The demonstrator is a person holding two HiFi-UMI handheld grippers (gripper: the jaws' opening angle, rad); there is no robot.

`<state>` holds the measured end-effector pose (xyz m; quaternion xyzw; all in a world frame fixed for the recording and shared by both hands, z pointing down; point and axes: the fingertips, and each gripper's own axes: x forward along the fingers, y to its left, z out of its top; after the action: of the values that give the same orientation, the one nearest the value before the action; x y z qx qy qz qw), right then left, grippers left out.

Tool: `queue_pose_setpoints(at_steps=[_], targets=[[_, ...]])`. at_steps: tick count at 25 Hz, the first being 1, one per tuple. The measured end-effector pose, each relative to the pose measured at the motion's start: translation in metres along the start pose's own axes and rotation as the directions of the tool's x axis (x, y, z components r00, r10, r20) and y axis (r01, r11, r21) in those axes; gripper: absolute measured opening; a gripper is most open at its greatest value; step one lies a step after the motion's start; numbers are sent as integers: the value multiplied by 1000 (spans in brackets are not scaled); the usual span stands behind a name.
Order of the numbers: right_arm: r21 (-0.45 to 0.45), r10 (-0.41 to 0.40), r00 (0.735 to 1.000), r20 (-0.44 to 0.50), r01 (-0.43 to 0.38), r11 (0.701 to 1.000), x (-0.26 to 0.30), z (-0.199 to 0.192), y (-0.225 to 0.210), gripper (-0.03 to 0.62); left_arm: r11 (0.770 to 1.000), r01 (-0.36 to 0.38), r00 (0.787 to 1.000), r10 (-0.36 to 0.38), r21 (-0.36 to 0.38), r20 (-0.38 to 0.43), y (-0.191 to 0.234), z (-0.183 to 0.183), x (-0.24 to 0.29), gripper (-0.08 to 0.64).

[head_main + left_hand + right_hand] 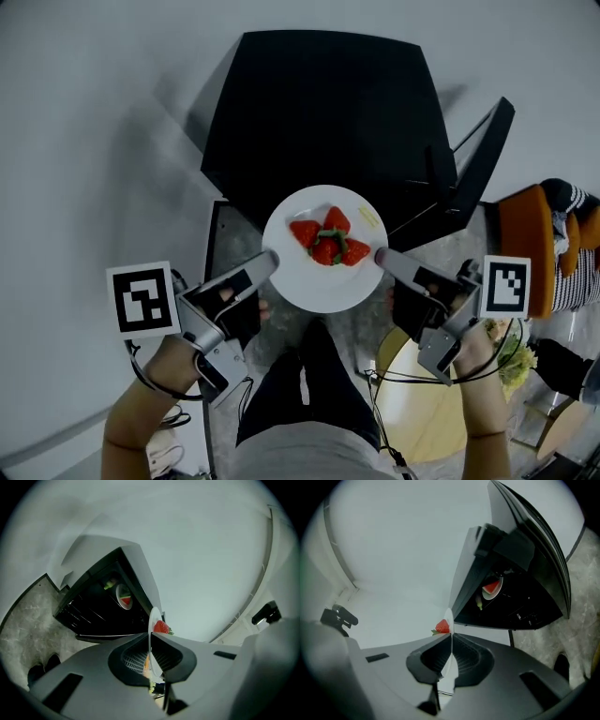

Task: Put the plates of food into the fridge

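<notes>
The left gripper (267, 262) and right gripper (382, 255) clamp opposite edges of the plate (323, 292) of strawberries (329, 240) before the open fridge (319, 103). A second plate (123, 596) sits inside; this one is not yet in.

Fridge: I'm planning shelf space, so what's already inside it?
A plate of red food sits inside, a small greenish item beside it. The fridge's dark interior hides the rest.

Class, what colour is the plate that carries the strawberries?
White. The plate shows best in the head view.
</notes>
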<state>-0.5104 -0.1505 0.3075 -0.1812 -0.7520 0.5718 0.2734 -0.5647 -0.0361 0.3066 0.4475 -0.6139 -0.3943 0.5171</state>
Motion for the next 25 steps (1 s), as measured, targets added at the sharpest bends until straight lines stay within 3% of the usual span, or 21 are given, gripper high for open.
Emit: queue_pose_setpoints(at_steps=[3, 5, 7, 9, 13, 15, 21, 25], targets=[[-6, -22, 998, 65, 23, 1000, 5, 6, -6, 18, 1000, 14, 1000, -14, -8, 3, 10, 9, 4, 23], [49, -103, 984, 144, 97, 994, -1, 3, -4, 18, 998, 29, 997, -34, -61, -76, 12, 10, 9, 23], [144, -233, 938, 255, 202, 969, -19, -8, 17, 18, 991, 47, 975, -72, -123, -210, -2, 6, 10, 23], [165, -287, 908, 305, 246, 955, -26, -6, 50, 20, 990, 58, 966, -87, -126, -245, -30, 16, 3, 23], [158, -230, 915, 331, 187, 970, -37, 2, 134, 18, 996, 20, 980, -37, -88, -195, -108, 29, -38, 23], [171, -200, 919, 340, 148, 974, -42, -3, 153, 18, 995, 9, 985, -25, -95, -168, -129, 25, -53, 23], [126, -180, 914, 364, 143, 982, -25, -1, 93, 20, 997, 24, 997, -30, -80, -72, -78, 20, -41, 21], [74, -186, 891, 414, 171, 983, -18, 8, 37, 20, 995, 59, 998, -61, -82, -19, -34, 14, -21, 20]])
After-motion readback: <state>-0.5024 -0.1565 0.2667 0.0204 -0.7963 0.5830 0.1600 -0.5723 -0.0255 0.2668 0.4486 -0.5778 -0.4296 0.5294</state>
